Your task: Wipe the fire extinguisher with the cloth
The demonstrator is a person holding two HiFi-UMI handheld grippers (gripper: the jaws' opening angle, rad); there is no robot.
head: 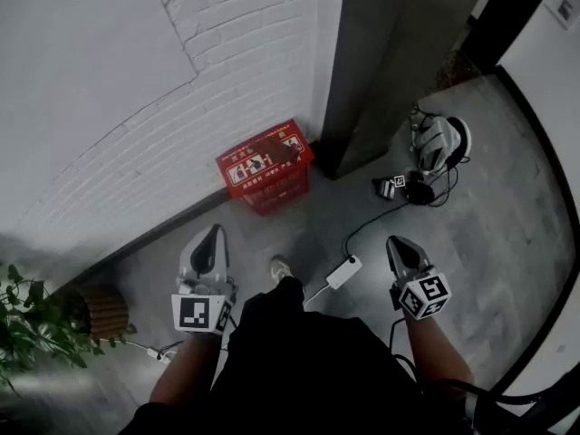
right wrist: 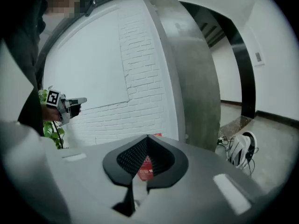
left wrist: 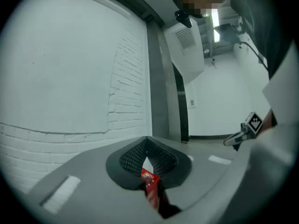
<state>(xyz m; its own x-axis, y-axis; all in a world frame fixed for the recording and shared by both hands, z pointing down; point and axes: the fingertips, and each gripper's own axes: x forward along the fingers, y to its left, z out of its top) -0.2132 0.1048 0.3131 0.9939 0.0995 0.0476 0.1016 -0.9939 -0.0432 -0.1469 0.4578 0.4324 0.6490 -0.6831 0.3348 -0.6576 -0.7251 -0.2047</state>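
Two tools hold nothing, jaws pressed together: left gripper [head: 216, 232], right gripper [head: 393, 242]. The red fire extinguisher box [head: 265, 166] sits on the floor [head: 471, 207], long side along the brick wall [head: 245, 43], beside the grey pillar [head: 381, 53].

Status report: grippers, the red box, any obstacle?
Left gripper and right gripper shut, empty. Red box at wall, untouched; no cloth seen. White adapter on floor ahead.

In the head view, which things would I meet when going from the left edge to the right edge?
potted plant → left hand-held gripper → red box → white adapter on the floor → white device with cables
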